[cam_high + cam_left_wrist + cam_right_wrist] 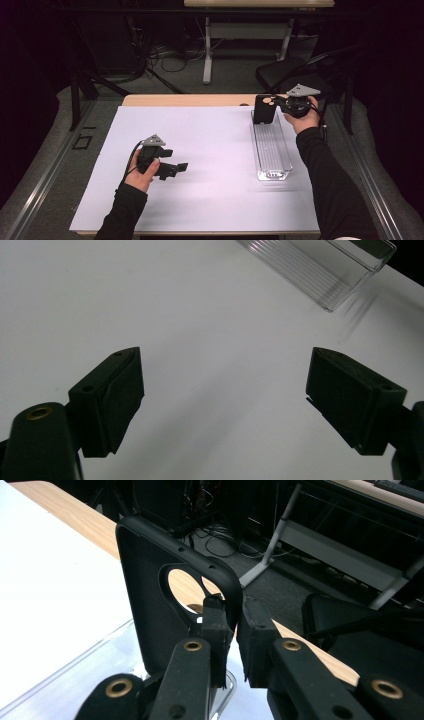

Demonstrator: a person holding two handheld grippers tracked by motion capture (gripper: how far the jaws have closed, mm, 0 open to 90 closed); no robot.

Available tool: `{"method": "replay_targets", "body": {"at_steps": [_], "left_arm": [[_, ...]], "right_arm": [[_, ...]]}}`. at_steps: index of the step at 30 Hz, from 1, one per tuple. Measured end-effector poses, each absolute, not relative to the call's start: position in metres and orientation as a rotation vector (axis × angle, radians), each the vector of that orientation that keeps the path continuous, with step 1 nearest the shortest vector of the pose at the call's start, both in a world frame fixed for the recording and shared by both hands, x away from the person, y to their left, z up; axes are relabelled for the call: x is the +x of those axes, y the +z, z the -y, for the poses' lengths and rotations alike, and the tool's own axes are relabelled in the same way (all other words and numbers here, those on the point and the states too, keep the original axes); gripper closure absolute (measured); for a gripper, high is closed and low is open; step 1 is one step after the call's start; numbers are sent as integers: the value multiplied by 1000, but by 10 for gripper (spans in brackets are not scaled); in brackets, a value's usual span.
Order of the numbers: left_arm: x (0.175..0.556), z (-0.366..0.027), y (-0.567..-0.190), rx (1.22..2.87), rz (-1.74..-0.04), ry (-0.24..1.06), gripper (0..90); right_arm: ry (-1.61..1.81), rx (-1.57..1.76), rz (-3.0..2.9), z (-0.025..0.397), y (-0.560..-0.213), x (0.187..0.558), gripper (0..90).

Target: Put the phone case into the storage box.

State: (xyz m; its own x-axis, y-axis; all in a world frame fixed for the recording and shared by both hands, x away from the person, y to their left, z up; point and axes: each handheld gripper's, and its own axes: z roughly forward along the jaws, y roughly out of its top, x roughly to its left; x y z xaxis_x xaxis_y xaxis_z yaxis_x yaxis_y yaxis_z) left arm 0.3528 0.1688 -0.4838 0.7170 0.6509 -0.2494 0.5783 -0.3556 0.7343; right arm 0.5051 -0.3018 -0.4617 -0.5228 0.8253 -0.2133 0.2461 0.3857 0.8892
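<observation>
High view: right gripper [281, 103] clamped on black phone case [264, 109], upright at far end of clear tray [272, 150]; lower gently, keep vertical; left gripper [172, 167] wide open, holding nothing, near left.

Dim lab or recording studio, black-curtained surroundings, white sheet [210, 165] over a wooden bench [190, 100], tangled cables [170, 55] on grey carpet, second desk [250, 20] and black chair [280, 72] behind
</observation>
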Motion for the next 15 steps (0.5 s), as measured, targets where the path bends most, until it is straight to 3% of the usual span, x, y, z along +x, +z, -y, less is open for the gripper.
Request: {"method": "replay_targets", "body": {"at_steps": [15], "left_arm": [[353,-168,-484,2057,-935,105,158]], "right_arm": [[1088,934,-1975,306,-466,508,792]]}}
